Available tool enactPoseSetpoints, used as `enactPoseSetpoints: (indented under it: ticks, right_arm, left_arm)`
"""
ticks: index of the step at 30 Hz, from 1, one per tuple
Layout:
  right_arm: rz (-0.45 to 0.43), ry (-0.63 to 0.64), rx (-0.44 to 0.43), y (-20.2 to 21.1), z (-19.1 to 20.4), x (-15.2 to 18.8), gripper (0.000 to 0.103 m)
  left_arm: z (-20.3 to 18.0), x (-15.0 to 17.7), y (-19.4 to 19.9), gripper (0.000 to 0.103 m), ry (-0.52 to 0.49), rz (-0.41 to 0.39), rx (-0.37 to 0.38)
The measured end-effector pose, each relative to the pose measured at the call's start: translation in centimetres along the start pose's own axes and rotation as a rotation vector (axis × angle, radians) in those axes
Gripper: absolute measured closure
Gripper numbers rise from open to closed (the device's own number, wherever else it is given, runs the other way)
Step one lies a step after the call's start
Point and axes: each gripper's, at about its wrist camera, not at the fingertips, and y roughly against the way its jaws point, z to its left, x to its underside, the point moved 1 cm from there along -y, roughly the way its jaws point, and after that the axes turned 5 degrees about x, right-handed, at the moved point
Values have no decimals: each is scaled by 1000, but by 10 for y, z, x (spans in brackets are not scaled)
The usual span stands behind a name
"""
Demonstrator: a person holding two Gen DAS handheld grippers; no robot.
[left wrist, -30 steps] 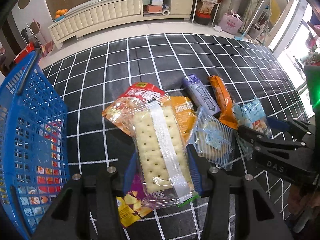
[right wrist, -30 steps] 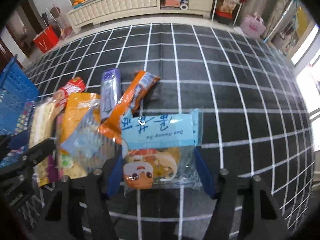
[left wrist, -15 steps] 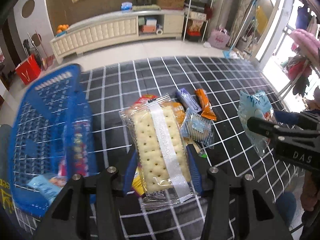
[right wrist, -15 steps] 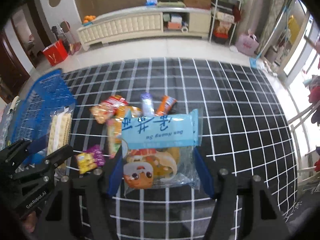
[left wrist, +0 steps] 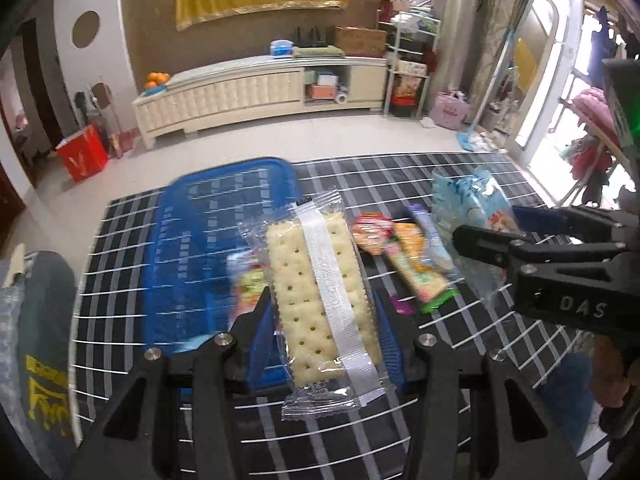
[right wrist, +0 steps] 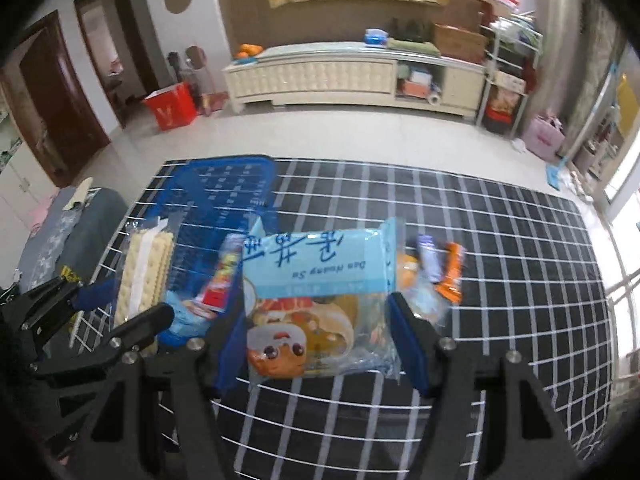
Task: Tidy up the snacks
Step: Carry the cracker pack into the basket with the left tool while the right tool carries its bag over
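My left gripper [left wrist: 322,336] is shut on a clear pack of pale crackers [left wrist: 316,288], held high above the black checked cloth [left wrist: 400,440]. The same cracker pack [right wrist: 144,276] shows at the left of the right wrist view. My right gripper [right wrist: 320,340] is shut on a light blue pastry packet [right wrist: 316,268], also seen in the left wrist view as the blue packet [left wrist: 472,208]. A blue mesh basket [left wrist: 208,240] with a few snacks in it lies below and left of both. Several loose snack packs [left wrist: 404,256] remain on the cloth to the right of the basket.
A grey cushion or bag [left wrist: 44,312] sits off the cloth's left edge. Far behind stand a cream low cabinet [left wrist: 248,92], a red bag [left wrist: 82,152] and a shelf rack [left wrist: 408,60] on a pale tiled floor.
Both grippers have risen well above the cloth with their packs and swung left, so the blue basket now lies beneath them instead of at the left edge.
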Motion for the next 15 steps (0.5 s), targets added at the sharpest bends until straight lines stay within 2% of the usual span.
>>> enactPoseSetpoints:
  ticks: [5,15]
  right_arm:
    - [14,22,-35,-12,33,-8,33]
    - [78,39,-22,-55,56,-17,33]
  left_arm:
    - [45,-2,4,58,13,20,-45]
    - [94,-4,-48,58,102,125,12]
